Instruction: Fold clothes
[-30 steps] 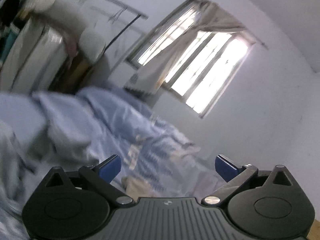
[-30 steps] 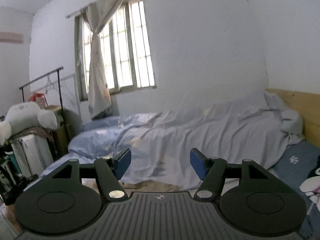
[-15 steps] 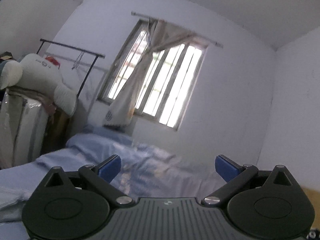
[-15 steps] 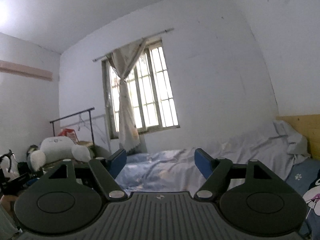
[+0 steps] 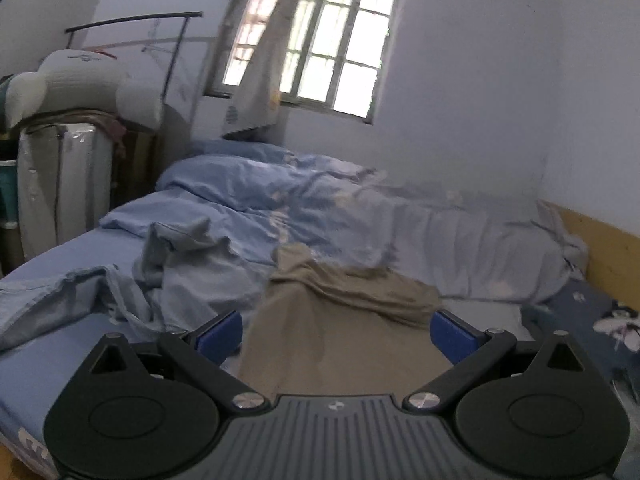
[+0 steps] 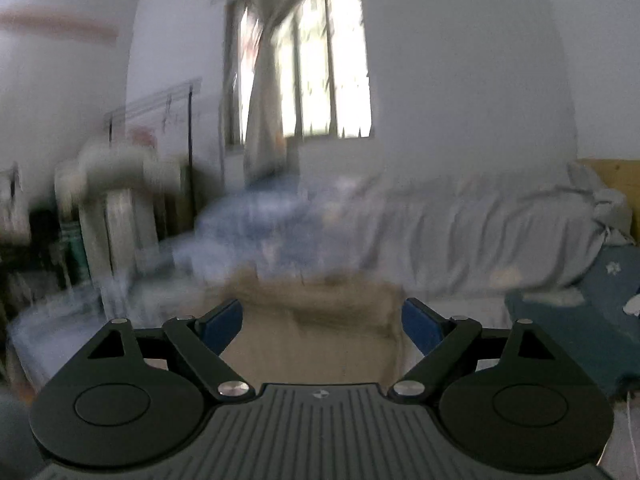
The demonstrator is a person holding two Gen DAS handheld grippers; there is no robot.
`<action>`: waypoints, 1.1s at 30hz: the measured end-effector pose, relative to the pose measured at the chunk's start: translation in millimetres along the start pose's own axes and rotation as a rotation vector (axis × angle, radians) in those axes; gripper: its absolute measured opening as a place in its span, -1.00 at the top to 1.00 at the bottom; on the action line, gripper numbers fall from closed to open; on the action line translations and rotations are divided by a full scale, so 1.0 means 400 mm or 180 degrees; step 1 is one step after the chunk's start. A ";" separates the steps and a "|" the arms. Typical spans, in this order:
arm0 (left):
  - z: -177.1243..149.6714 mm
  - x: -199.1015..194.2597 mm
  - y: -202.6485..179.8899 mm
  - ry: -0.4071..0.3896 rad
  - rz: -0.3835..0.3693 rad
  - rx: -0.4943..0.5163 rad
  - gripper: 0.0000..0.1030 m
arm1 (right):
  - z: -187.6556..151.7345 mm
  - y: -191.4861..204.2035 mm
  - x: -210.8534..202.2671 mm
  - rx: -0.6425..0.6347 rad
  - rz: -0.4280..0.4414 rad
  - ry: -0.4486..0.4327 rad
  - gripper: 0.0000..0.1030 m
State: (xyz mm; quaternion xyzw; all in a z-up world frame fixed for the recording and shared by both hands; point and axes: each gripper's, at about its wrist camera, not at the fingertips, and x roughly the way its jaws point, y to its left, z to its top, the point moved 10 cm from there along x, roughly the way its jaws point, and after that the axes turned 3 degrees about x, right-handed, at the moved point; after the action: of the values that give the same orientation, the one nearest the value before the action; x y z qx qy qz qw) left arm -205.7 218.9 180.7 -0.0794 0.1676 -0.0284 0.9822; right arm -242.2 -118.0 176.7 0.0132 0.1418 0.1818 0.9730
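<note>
A tan garment lies spread on the bed, bunched at its far end, right in front of my left gripper. That gripper is open with nothing between its blue pads. A crumpled light blue garment lies to the left of the tan one. In the blurred right wrist view the tan garment shows ahead of my right gripper, which is open and empty too.
A rumpled blue duvet covers the back of the bed along the wall. A dark blue pillow lies at the right by a wooden headboard. A plush toy sits on storage at the left, below a clothes rail.
Both views have tilted down from the window and ceiling toward the bed. The tan and light blue garments have come into sight. Both grippers stay open.
</note>
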 end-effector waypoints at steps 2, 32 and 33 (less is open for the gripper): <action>-0.025 -0.007 0.003 0.0033 0.0047 -0.0032 -1.00 | -0.101 0.025 0.043 -0.0132 0.0033 0.0276 -0.50; -0.338 0.054 0.125 0.0762 0.0422 -0.0961 -1.00 | -0.537 0.461 0.240 -0.1410 0.2088 0.1754 0.71; -0.342 0.055 0.130 0.0758 0.0440 -0.0970 -1.00 | -0.542 0.475 0.222 -0.1491 0.2130 0.1735 0.70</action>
State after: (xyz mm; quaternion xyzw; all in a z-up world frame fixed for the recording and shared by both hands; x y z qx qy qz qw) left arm -229.3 248.3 37.7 -0.2114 0.2900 0.0555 0.9317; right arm -290.3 85.5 -40.9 -0.2093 0.3346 0.5082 0.7655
